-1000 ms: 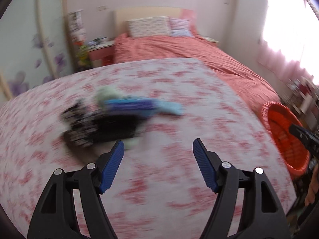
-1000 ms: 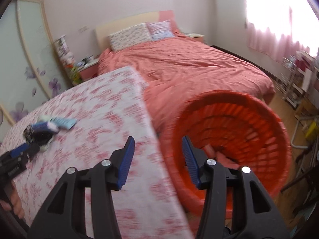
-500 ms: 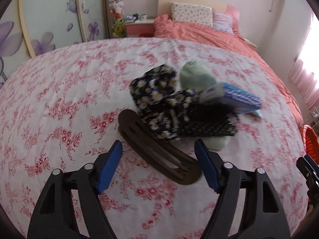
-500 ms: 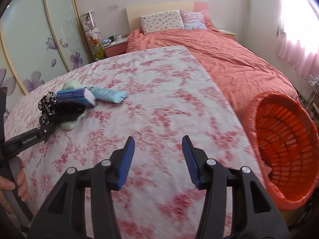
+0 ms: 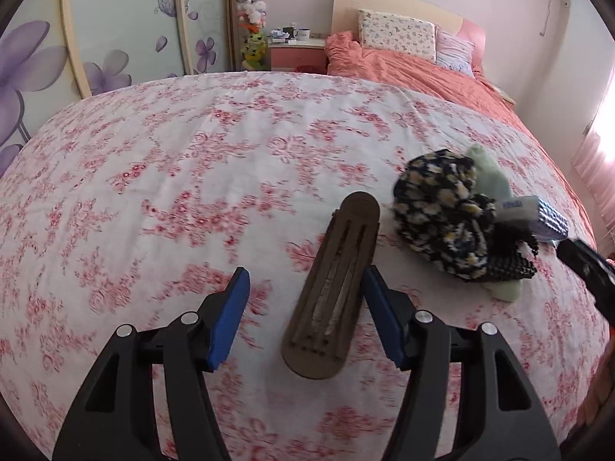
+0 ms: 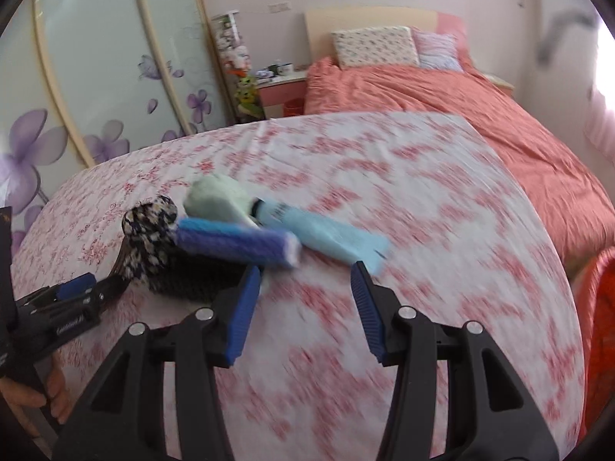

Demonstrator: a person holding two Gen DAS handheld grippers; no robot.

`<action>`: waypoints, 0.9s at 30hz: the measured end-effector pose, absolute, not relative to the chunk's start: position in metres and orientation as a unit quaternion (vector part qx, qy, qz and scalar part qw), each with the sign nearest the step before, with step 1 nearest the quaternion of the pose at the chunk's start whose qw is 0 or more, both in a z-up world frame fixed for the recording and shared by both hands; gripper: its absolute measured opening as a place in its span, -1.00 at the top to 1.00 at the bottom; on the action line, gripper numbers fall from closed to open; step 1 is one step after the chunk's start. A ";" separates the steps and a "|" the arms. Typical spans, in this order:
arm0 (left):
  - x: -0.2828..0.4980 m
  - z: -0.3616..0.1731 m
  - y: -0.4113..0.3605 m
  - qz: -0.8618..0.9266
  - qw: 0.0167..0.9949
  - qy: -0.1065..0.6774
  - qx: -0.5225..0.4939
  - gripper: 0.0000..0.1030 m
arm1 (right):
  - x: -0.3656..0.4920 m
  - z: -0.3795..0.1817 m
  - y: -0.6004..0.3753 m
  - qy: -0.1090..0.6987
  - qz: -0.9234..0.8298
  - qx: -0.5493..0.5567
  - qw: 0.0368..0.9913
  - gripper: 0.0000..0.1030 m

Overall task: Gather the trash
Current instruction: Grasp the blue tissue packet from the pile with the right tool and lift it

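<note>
Trash sits piled on your flowered tablecloth [image 5: 161, 176]: a brown hair clip [image 5: 334, 288], a floral scrunchie [image 5: 438, 207], a purple-blue pack [image 6: 234, 244] and a pale blue tube [image 6: 326, 236], blurred and overlapping. Your left gripper [image 5: 303, 313] now straddles the clip, jaws apart; half a second ago it was short of it. Your right gripper [image 6: 305, 307] hangs open near the tube. The orange basket [image 6: 599, 326] is cut off at the right edge.

Coral bed [image 5: 415, 69] (2 pillows) beside floral wardrobe [image 5: 115, 27]
</note>
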State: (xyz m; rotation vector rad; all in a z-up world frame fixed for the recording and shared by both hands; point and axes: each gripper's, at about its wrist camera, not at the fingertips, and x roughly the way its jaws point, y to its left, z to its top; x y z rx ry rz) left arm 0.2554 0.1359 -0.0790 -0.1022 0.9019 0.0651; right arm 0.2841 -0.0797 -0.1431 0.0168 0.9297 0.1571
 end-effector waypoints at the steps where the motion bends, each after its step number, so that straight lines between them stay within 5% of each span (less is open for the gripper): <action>1: 0.256 -0.079 0.138 0.029 0.899 0.435 -0.047 -0.21 | 0.288 -0.143 -0.076 0.448 0.081 0.005 0.890 0.04; 8: 0.262 -0.079 0.135 0.019 0.900 0.435 -0.034 -0.21 | 0.307 -0.142 -0.054 0.454 0.125 -0.018 0.882 0.10; 13: 0.263 -0.079 0.134 0.021 0.900 0.434 -0.036 -0.20 | 0.311 -0.142 -0.053 0.469 0.134 -0.008 0.873 0.66; 17: 0.260 -0.080 0.130 0.018 0.900 0.434 -0.036 -0.20 | 0.300 -0.144 -0.053 0.483 0.152 -0.003 0.862 0.74; 21: 0.257 -0.080 0.127 0.016 0.900 0.434 -0.033 -0.20 | 0.288 -0.146 -0.050 0.487 0.156 -0.015 0.859 0.68; 24: 0.258 -0.080 0.125 0.019 0.899 0.436 -0.035 -0.21 | 0.287 -0.141 -0.049 0.473 0.135 -0.024 0.871 0.18; 27: 0.260 -0.080 0.125 0.021 0.899 0.436 -0.043 -0.20 | 0.292 -0.136 -0.047 0.464 0.129 -0.018 0.876 0.13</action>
